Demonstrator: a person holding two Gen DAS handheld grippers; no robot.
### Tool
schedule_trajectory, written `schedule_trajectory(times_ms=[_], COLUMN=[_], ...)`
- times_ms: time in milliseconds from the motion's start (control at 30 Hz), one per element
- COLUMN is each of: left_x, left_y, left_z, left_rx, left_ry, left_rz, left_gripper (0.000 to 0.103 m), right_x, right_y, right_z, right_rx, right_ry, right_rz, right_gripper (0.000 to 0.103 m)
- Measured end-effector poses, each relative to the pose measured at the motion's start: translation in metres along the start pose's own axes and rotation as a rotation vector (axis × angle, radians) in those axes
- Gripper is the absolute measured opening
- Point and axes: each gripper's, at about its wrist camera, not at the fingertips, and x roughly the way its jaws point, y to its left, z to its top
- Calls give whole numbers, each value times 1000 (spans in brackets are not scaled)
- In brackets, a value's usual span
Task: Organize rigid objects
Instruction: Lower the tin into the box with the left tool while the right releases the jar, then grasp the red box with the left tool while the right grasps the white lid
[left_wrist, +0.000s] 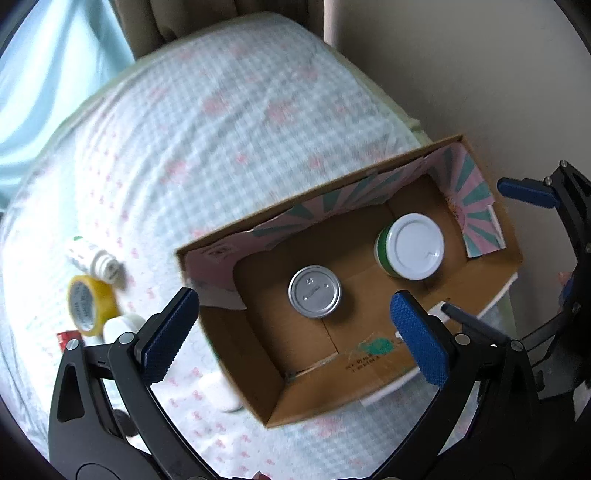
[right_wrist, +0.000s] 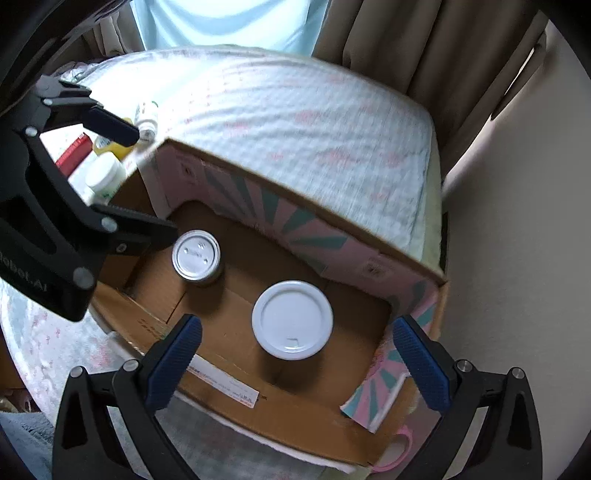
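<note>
An open cardboard box (left_wrist: 243, 354) (right_wrist: 295, 421) lies on the bed. Inside stand a silver-lidded can (left_wrist: 314, 291) (right_wrist: 196, 256) and a green jar with a white lid (left_wrist: 413, 245) (right_wrist: 292, 319). My left gripper (left_wrist: 295, 332) is open and empty above the box's near left part. My right gripper (right_wrist: 295, 354) is open and empty above the white-lidded jar. The other gripper shows at the right edge of the left wrist view (left_wrist: 554, 206) and at the left of the right wrist view (right_wrist: 74, 192).
Left of the box on the checked bedsheet (left_wrist: 221, 129) lie a white bottle (left_wrist: 98, 260) (right_wrist: 147, 120), a yellow tape roll (left_wrist: 88, 304), a white-capped bottle (left_wrist: 122, 326) (right_wrist: 103, 177) and a red item (right_wrist: 74, 155). A wall (right_wrist: 517, 258) stands to the right, curtains behind.
</note>
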Motion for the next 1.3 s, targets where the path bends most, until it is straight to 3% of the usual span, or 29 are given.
schedule_trajectory(times_ms=[300,500,600,733,1000,1167,1300], left_x=[-72,-131,-161,-197,-249,-260,-260], left_y=[10,26,43,83,188,249,284], left_z=[-28,-71,-99,-139,-214,-246,-262], left_rx=[-31,-79,-133,-227,-382,-410,-410], left_ry=[-89,-159,-194,-252,-326,-319,-317], left_rz=[12,31,-12,-36,35,83,86], left_gripper=[103,103,103,103,103,103,103], right_x=[-50,-91,-118,-149,-194,-203,-198], right_y=[-3,13,28,52,116,160,191], right_z=[18,38,52,73,92,96,103], right_rx=[30,67,76,96,171,199,259], right_ry=[-60,-117,-166,-210,-250,-244,-230], right_rz=[-23,2,22,38,47,19,63], right_gripper=[103,103,103,103,103,103,103])
